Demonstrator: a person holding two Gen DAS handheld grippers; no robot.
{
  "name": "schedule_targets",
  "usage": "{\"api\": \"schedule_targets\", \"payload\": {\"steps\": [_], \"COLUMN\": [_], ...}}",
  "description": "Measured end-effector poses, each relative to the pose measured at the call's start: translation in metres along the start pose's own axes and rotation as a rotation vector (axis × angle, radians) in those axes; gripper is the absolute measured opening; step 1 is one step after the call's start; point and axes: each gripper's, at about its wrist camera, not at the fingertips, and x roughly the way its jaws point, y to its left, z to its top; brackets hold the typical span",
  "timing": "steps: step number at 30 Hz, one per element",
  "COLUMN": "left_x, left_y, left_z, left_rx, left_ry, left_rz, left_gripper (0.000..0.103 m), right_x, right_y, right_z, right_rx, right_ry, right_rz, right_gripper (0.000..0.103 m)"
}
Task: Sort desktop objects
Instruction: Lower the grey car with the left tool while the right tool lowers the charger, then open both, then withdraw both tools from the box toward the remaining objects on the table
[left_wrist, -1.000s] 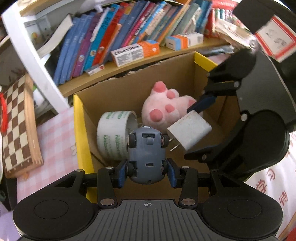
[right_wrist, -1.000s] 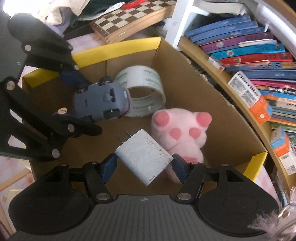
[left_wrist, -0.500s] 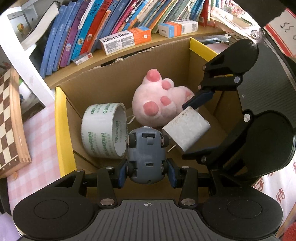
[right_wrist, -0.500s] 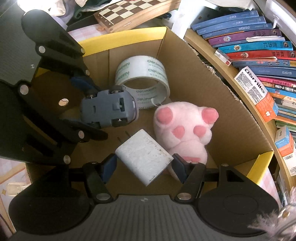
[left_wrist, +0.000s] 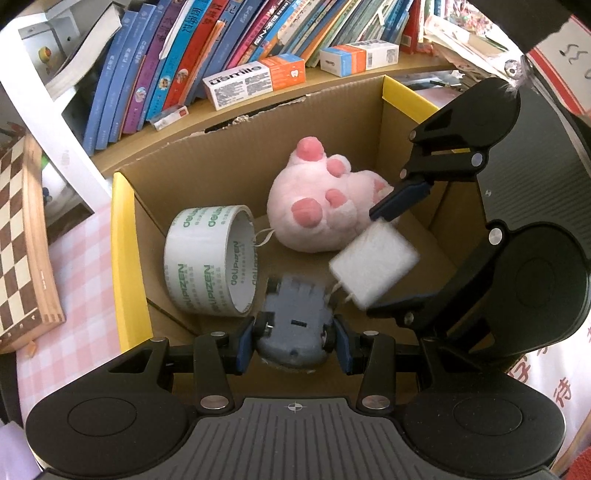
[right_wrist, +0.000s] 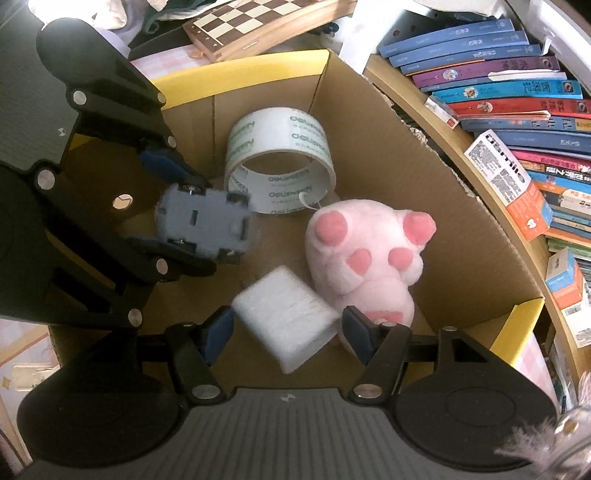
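An open cardboard box (left_wrist: 123, 258) with yellow flap edges holds a roll of white tape (left_wrist: 207, 258) and a pink plush paw (left_wrist: 317, 206). Both grippers hang inside the box. My left gripper (left_wrist: 293, 343) is shut on a grey toy car (left_wrist: 291, 314), belly up, its wheels against the blue pads. From the right wrist, that car (right_wrist: 203, 221) sits beside the tape (right_wrist: 277, 129). My right gripper (right_wrist: 286, 330) is shut on a white plug charger (right_wrist: 284, 314), held cornerwise next to the plush (right_wrist: 369, 251). Car and charger look blurred.
A wooden shelf behind the box carries a row of books (left_wrist: 184, 55) and toothpaste cartons (left_wrist: 255, 79). A folded chessboard (left_wrist: 18, 240) lies left of the box on a pink checked cloth (left_wrist: 85, 295). The box walls stand close around both grippers.
The left wrist view has shifted, showing more of the shelf and box floor. The car now sits lower between the left pads. Car and charger have turned blurry; both grips look unchanged.
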Motion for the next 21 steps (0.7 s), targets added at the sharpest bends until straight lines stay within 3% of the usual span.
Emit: {"api": "schedule_targets", "payload": {"steps": [8, 11, 19, 21], "left_x": [-0.013, -0.023, -0.053, -0.061], "left_y": [-0.002, -0.002, -0.004, -0.008], "left_z": [-0.001, -0.003, -0.015, -0.019], "left_rx": [-0.007, -0.016, -0.037, -0.033], "left_ry": [-0.038, -0.067, -0.146, -0.175], "left_rz": [0.017, 0.055, 0.071, 0.083], "left_gripper": [0.048, 0.066, 0.077, 0.084], "right_x": [-0.008, -0.015, -0.047, -0.056], "right_y": [-0.001, -0.002, -0.004, -0.003], "right_z": [-0.005, -0.007, -0.017, -0.019], "right_rx": [0.024, 0.035, 0.122, 0.147], "right_ry": [-0.032, -0.051, -0.139, -0.165], "right_rz": [-0.043, -0.062, -0.112, -0.126], "right_gripper": [0.073, 0.074, 0.082, 0.084]}}
